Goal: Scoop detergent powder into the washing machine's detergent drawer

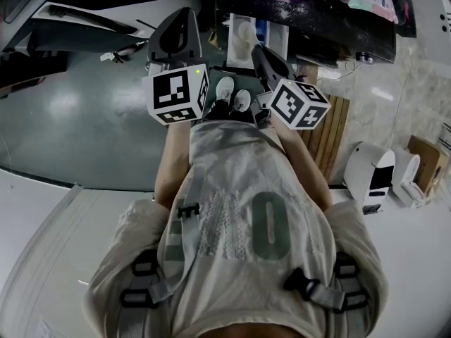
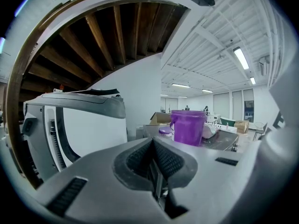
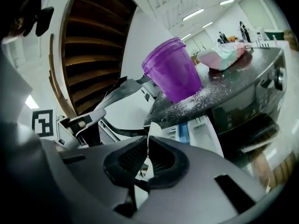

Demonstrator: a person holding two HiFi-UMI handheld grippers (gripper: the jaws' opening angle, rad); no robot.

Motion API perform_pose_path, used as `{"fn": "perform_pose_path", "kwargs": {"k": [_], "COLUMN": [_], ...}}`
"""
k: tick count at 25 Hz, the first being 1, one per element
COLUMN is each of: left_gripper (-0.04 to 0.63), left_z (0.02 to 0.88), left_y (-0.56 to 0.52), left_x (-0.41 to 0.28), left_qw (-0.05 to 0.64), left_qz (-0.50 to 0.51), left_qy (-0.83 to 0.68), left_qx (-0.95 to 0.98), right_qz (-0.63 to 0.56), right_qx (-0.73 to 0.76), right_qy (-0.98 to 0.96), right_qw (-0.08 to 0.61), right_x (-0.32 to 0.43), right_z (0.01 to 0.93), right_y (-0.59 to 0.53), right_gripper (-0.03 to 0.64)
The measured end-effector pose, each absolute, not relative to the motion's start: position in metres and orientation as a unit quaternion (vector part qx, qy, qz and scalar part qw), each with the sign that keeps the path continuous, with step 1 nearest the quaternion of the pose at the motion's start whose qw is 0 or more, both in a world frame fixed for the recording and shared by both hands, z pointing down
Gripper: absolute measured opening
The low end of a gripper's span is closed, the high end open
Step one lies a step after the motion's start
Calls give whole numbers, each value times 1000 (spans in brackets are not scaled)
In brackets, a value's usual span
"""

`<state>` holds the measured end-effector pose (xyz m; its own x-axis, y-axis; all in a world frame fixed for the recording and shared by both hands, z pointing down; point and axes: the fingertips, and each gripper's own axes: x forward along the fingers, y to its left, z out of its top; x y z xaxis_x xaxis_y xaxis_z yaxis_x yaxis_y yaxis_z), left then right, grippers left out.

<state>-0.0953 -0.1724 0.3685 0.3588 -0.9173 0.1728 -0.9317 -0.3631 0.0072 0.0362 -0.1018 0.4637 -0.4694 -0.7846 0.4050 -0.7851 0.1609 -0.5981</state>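
Note:
A purple tub [image 3: 172, 69] stands on the dark washing machine top [image 3: 233, 85], with white powder [image 3: 196, 97] spilled round its foot. Below the top, the white and blue detergent drawer [image 3: 196, 132] stands pulled out; the head view shows the drawer [image 1: 246, 37] too. My right gripper [image 3: 145, 148] is shut on a thin white scoop [image 3: 152, 129], seen edge-on, short of the drawer. My left gripper [image 2: 154, 143] is shut with nothing in it, held left of the tub [image 2: 188, 127]. In the head view both grippers, left [image 1: 176, 20] and right [image 1: 261, 51], hang in front of the person's chest.
A pink and white detergent bag [image 3: 222, 55] lies on the machine top behind the tub. A white appliance [image 2: 74, 125] stands at the left. Wooden slats [image 1: 328, 129] and small white devices [image 1: 380, 171] are on the floor at the right. The person's shoes [image 1: 232, 94] show below.

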Motion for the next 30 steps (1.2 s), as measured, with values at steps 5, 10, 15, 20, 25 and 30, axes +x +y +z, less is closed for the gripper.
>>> {"fn": "perform_pose_path", "kwargs": {"k": [5, 10, 15, 20, 25, 30], "left_gripper": [20, 20, 20, 20, 20, 20], "left_z": [367, 369, 370, 372, 376, 378], "left_y": [-171, -169, -169, -168, -167, -166], "left_x": [-97, -100, -99, -98, -98, -99], "left_qw": [52, 56, 58, 61, 66, 69], "left_qz": [68, 66, 64, 65, 68, 66], "left_qy": [-562, -562, -562, -562, -563, -563], "left_qx": [823, 823, 822, 822, 821, 821], "right_qz": [312, 238, 132, 48, -41, -162], "right_qx": [535, 540, 532, 514, 485, 433], "right_qy": [-782, -795, -802, -789, -763, -728], "right_qw": [70, 138, 237, 333, 424, 506], "right_x": [38, 33, 25, 19, 19, 20], "right_z": [456, 452, 451, 460, 467, 468], "right_y": [-104, -105, -101, -99, -99, -99], "right_gripper": [11, 11, 11, 11, 11, 11]}}
